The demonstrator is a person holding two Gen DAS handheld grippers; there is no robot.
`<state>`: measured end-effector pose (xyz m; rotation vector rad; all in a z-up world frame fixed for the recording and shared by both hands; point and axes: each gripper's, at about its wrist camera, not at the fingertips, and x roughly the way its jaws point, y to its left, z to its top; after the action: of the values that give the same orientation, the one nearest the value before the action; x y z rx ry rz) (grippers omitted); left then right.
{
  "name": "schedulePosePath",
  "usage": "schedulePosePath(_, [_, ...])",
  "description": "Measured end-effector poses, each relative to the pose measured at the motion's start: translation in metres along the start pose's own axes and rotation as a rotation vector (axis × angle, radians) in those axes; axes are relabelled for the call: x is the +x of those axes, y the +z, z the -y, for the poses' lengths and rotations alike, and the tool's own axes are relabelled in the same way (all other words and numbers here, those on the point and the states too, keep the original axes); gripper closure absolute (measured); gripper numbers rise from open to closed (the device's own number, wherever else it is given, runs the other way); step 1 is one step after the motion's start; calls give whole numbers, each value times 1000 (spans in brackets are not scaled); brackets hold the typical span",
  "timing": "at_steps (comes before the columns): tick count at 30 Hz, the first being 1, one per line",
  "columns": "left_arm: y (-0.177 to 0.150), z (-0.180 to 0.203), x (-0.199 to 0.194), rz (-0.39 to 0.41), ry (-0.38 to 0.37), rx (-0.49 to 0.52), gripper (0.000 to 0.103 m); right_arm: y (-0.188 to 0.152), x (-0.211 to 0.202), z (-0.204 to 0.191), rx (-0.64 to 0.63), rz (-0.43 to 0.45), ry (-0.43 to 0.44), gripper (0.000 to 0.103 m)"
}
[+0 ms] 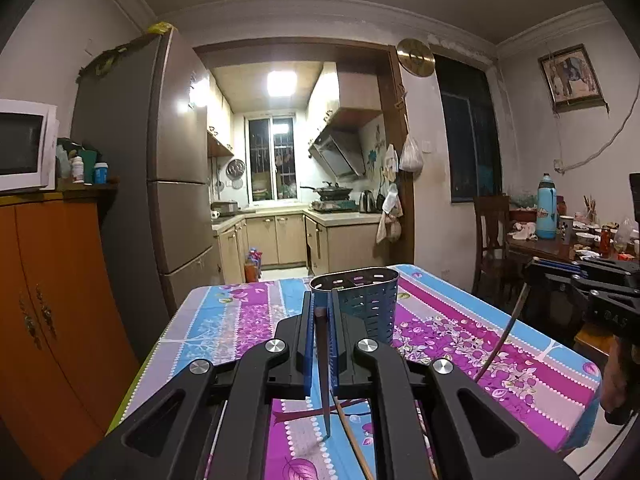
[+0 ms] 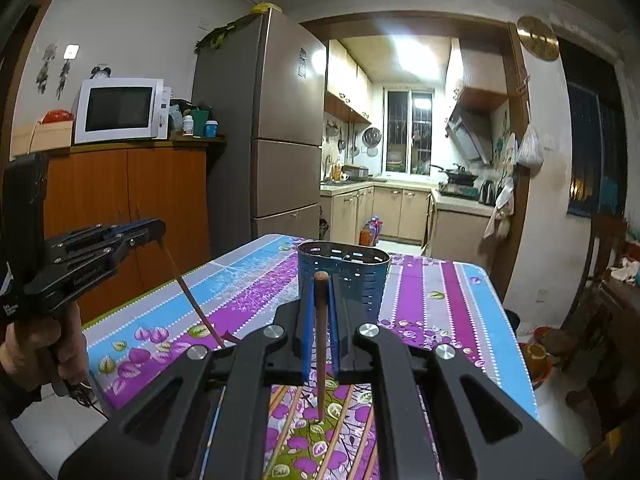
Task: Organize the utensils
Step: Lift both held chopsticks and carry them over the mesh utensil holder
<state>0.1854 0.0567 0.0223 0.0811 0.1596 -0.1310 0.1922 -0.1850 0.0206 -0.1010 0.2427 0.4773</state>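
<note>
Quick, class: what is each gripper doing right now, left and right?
Left gripper: shut on a chopstick.
Right gripper: shut on another chopstick.

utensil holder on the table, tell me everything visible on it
The utensil holder is a blue metal-looking oval cup, its wall perforated with small holes and slots below the rim. It stands upright on the floral tablecloth, beyond both grippers. Nothing sticks up above its rim, and nothing touches it but the cloth.

Ahead of the black, blue-padded left gripper (image 1: 321, 316) stands a blue perforated holder (image 1: 362, 300); below it, the bench (image 1: 460, 344) cloth shows purple, pink and blue floral stripes.
</note>
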Motion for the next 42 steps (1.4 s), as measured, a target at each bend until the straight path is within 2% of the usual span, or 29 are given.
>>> schedulePosePath(12, [48, 1, 34, -26, -38, -4, 96, 45, 28, 19, 23, -26, 11, 98])
schedulePosePath(20, [100, -3, 59, 21, -63, -8, 96, 102, 40, 38, 33, -44, 24, 98])
schedulePosePath(33, [207, -2, 118, 121, -71, -19, 96, 209, 87, 74, 39, -56, 12, 98])
schedulePosePath(38, [229, -7, 146, 130, -65, -41, 96, 225, 114, 83, 40, -67, 13, 98])
schedulePosePath(42, [227, -10, 174, 115, -69, -58, 96, 222, 133, 86, 48, -80, 24, 98])
